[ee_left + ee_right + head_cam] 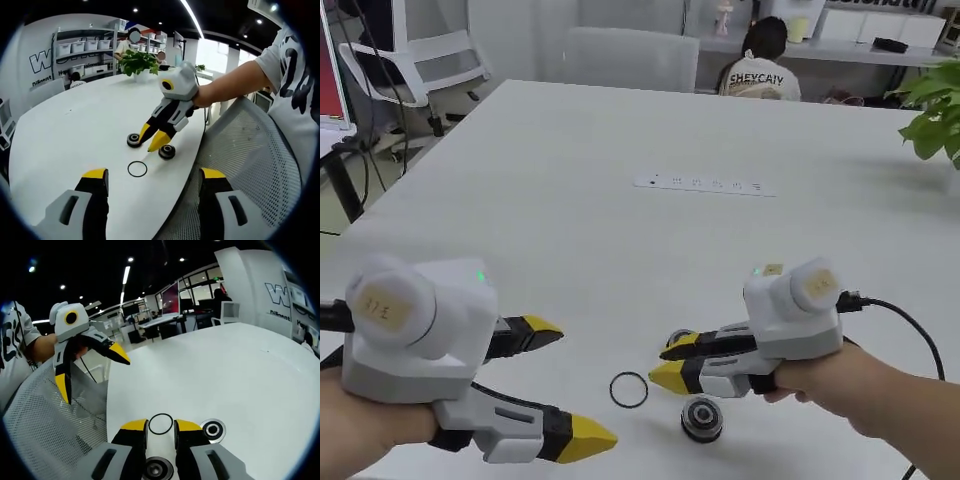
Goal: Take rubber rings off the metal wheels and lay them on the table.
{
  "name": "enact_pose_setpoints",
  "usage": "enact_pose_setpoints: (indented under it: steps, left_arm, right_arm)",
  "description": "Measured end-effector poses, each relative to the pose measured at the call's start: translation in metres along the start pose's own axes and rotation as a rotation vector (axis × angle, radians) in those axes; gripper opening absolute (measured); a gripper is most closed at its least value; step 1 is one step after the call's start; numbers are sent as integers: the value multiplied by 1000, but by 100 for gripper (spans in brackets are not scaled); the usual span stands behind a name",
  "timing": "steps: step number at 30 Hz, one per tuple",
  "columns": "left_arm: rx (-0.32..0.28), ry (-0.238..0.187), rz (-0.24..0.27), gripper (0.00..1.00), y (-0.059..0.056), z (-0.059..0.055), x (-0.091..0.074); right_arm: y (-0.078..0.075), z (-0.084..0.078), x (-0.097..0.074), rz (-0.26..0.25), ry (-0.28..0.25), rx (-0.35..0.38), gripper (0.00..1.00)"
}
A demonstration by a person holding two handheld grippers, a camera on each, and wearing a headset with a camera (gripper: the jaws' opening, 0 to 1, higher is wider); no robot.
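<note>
Head view: the white table [570, 180] runs wide and bare ahead, up to a power strip [705, 185]. Its near edge is cut off by the bottom of the frame. At lower left the left gripper [568, 385] has its jaws spread wide with nothing in them. The right gripper [665, 365] has its jaws nearly together with a thin gap, gripping nothing. A thin black rubber ring [629, 389] lies flat and loose between the two grippers, just beside the right one's tips. One metal wheel [702, 418], dark-rimmed with a bright hub, sits on the person's side of the right gripper. A second wheel [678, 338] is mostly hidden behind its upper jaw.

Left gripper view: the ring lies near the table's curved edge, with a mesh chair [250, 160] just beyond it. The two wheels flank the right gripper's tips, apart from the ring.

Right gripper view: the ring lies just ahead of the tips. One wheel is cut off low between the jaws, and whether either wheel carries a ring is hard to tell
</note>
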State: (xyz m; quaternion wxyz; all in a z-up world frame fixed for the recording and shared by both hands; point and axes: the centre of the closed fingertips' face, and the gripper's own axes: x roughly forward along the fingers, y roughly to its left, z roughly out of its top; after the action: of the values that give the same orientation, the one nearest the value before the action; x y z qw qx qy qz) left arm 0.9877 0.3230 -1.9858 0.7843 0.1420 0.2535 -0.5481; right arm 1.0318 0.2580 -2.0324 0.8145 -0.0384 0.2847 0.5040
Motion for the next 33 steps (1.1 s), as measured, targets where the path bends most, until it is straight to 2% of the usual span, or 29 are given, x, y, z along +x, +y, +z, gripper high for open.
enact_pose_setpoints:
  steps: [8, 18, 23, 33]
  left_arm:
    - [1, 12, -19, 70, -2, 0, 3]
    - [17, 17, -37, 69, -3, 9, 10]
    - [7, 5, -55, 69, -4, 17, 13]
    - [22, 9, -83, 68, -5, 27, 25]
  right_arm:
    - [-2, -1, -17, -7, -32, 18, 20]
    - [-4, -7, -36, -17, -57, 32, 21]
    - [-6, -15, -46, -29, -63, 45, 23]
    - [-8, -25, -63, -49, -88, 70, 25]
